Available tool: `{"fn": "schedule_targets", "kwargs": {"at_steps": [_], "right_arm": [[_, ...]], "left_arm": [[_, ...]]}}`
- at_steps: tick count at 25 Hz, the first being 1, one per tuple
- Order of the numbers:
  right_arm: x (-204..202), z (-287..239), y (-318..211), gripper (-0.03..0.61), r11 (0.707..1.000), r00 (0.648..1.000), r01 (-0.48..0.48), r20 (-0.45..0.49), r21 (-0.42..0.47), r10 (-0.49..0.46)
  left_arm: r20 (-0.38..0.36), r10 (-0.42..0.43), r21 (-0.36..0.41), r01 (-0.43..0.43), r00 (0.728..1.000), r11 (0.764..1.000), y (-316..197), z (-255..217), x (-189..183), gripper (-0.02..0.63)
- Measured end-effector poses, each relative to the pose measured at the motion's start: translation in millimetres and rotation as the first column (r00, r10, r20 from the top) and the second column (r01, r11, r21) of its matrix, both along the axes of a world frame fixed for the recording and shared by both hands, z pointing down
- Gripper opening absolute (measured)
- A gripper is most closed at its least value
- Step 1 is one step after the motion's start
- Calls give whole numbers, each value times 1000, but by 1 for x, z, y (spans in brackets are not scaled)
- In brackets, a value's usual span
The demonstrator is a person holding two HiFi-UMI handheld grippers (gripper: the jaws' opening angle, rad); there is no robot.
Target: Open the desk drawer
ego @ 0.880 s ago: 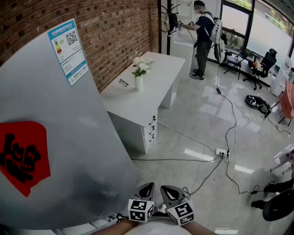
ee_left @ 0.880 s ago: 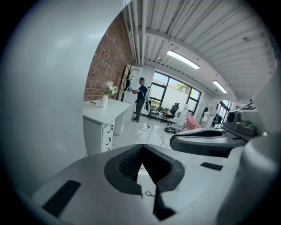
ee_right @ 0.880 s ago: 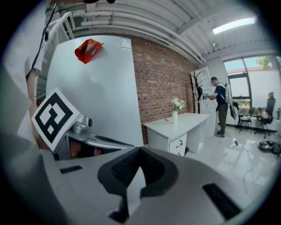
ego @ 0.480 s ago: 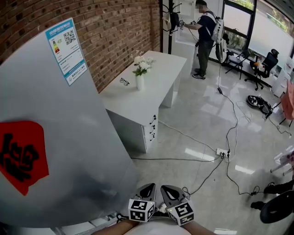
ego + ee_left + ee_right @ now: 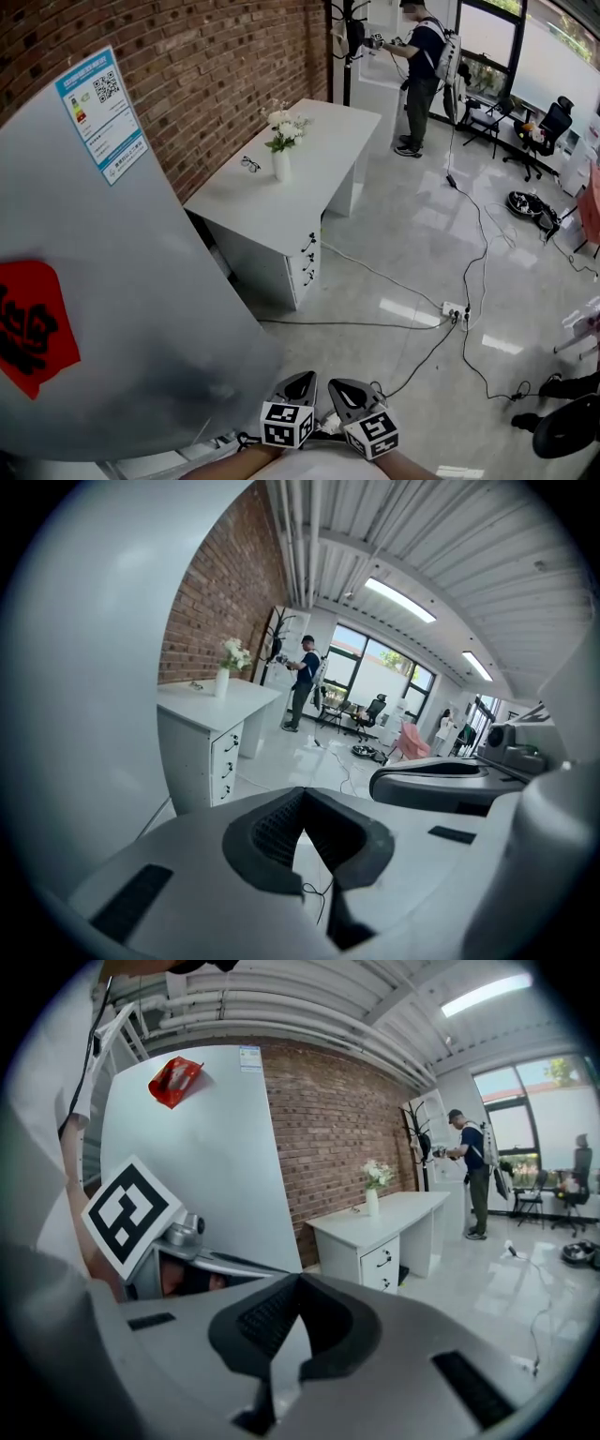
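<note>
A white desk (image 5: 281, 192) stands against the brick wall, some way ahead of me. Its stack of drawers (image 5: 306, 263) with dark handles faces the open floor, all closed. In the left gripper view the drawers (image 5: 228, 765) show left of centre; in the right gripper view the drawers (image 5: 382, 1266) show right of centre. My left gripper (image 5: 298, 386) and right gripper (image 5: 349, 395) are held side by side at the bottom of the head view, far from the desk. Both are shut with nothing between the jaws. The left gripper (image 5: 302, 810) and right gripper (image 5: 298, 1288) point toward the desk.
A tall grey fridge (image 5: 141, 309) with a red sticker fills the left. On the desk stand a flower vase (image 5: 281, 161) and glasses (image 5: 249, 166). Cables and a power strip (image 5: 453, 314) cross the floor. A person (image 5: 422, 66) stands at the back.
The head view has swung a little: the fridge and desk sit further left in the picture. Both grippers stay shut in the same place at the bottom.
</note>
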State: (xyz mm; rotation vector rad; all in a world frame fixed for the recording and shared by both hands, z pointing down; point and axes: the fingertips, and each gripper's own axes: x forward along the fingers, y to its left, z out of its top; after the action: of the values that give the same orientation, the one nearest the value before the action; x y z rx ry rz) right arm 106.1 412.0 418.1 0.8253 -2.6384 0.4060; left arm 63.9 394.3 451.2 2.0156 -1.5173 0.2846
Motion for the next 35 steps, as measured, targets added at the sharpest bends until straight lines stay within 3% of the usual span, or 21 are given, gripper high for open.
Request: {"fn": "schedule_targets", "kwargs": {"at_steps": [18, 35], "right_arm": [[57, 15, -33, 9, 1000, 1000, 4, 11, -28, -3], [85, 36, -108, 9, 991, 996, -85, -35, -105, 82]], "left_arm": [[10, 51, -23, -50, 999, 998, -44, 11, 65, 8], [-42, 136, -68, -139, 990, 988, -128, 34, 93, 8]]}}
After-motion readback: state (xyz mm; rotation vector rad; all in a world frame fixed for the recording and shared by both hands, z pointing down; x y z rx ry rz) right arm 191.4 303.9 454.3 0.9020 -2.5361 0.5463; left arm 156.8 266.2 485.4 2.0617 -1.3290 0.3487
